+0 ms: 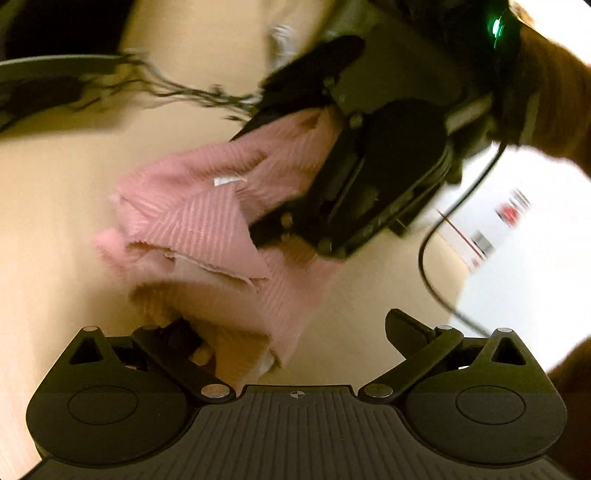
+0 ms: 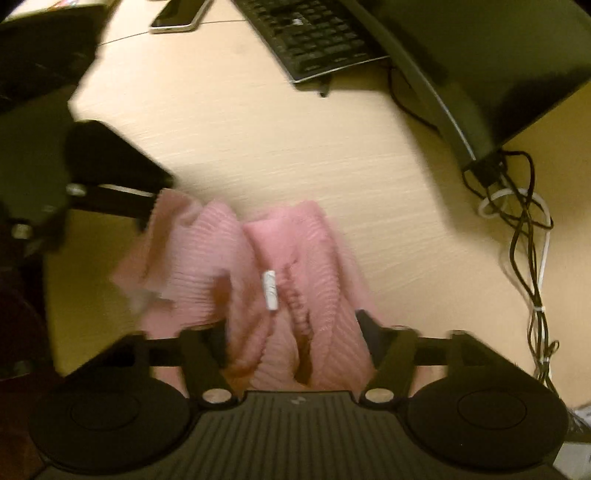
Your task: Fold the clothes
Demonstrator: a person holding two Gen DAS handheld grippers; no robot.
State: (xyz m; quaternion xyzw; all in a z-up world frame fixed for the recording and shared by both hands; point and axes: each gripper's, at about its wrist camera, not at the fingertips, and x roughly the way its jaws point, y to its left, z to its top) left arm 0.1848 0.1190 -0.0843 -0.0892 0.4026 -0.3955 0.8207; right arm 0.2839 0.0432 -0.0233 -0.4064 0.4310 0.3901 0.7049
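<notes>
Your pink ribbed garment [image 2: 280, 295] is bunched up over the pale wooden desk [image 2: 280, 147], stretched between your two grippers, with a small white tag [image 2: 269, 290] showing near its middle fold. In the right wrist view your right gripper [image 2: 291, 347] has its fingers spread with the cloth gathered thickly between them, so it seems to be grasping the garment, though blur keeps you from seeing the pinch itself. In the left wrist view your left gripper [image 1: 291, 332] stands wide apart: the cloth [image 1: 207, 236] drapes over its left finger [image 1: 181, 332] only, and the right finger is bare, so it looks released rather than clamped. The right gripper's body fills the far right of that view, buried in the cloth's far end, with your hand [image 1: 554, 96] behind it and a thin black cable [image 1: 436, 258] looping down beside it. Farther out on the desk, a black keyboard [image 2: 314, 37] lies at the far edge, a phone [image 2: 177, 16] sits to its left, and a dark monitor [image 2: 498, 55] stands at far right. A tangle of black and white cables [image 2: 517, 214] trails down the right side, well apart from the garment.
</notes>
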